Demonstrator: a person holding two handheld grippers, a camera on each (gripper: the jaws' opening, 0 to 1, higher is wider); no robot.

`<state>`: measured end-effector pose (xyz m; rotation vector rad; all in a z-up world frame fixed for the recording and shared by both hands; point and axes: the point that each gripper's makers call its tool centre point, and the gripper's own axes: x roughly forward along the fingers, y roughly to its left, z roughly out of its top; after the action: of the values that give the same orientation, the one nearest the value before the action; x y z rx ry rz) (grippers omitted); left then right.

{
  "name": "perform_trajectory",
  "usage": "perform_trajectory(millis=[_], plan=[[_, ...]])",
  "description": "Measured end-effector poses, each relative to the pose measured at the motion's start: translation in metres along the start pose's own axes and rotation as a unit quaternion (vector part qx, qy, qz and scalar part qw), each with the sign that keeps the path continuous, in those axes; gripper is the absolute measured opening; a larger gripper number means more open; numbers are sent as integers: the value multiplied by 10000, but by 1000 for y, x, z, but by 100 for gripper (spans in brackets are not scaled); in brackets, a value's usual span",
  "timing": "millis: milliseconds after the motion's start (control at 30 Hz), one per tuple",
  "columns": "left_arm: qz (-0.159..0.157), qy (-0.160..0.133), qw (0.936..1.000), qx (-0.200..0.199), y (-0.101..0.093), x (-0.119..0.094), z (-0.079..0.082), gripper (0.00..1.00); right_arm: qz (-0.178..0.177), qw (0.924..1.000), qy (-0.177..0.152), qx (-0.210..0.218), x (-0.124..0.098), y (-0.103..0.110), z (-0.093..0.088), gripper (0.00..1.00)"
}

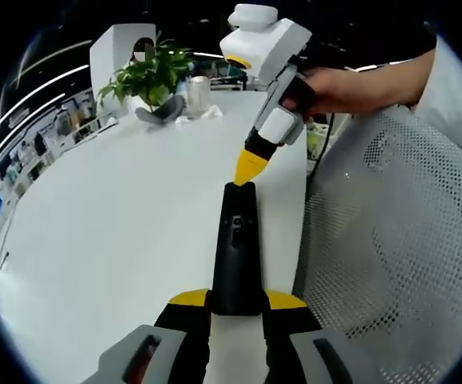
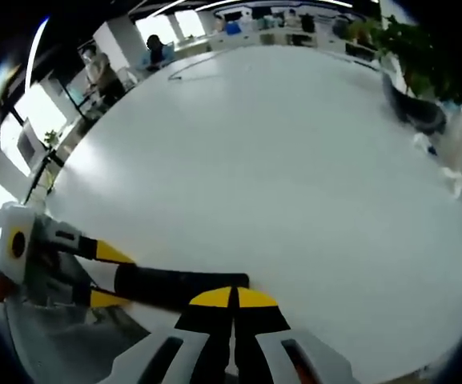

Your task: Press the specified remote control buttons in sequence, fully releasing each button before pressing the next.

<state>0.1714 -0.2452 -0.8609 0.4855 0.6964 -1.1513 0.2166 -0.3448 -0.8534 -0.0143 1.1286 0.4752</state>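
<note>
A long black remote [image 1: 237, 240] points away from me over the white table [image 1: 110, 232]. My left gripper [image 1: 237, 299] is shut on its near end, one yellow tip on each side. My right gripper [image 1: 251, 166], held by a person's hand [image 1: 335, 88], comes down from the upper right. Its yellow tips are closed together and rest at the remote's far end. In the right gripper view the right gripper [image 2: 232, 298] is shut, its tips over the end of the remote [image 2: 178, 285]. The left gripper [image 2: 112, 277] holds the remote from the left.
A potted plant [image 1: 146, 76], a grey dish [image 1: 160, 112] and a clear cup [image 1: 198, 94] stand at the table's far end. A white mesh chair [image 1: 399, 240] sits just past the table's right edge. Open tabletop [image 2: 279, 160] stretches beyond the remote.
</note>
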Motion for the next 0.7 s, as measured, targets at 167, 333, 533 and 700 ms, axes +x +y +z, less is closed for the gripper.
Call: perform_trajectory(millis=[167,333,533,700], plan=[[10,-9,10000,-26,0,0,0,24,60,10000,9,74,-1,-2,1,0],[2,-8,10000,-13,0,0,0,24,58,9999,-71,140,-1,-1,1,0],[0,-29,10000,-25,0,-1,0,24,103,9993,-8,351,-1,-2,2,0],[1,-49,10000,-38,0,-1,0,24,188,9985,23,518,-2,-2,2,0]])
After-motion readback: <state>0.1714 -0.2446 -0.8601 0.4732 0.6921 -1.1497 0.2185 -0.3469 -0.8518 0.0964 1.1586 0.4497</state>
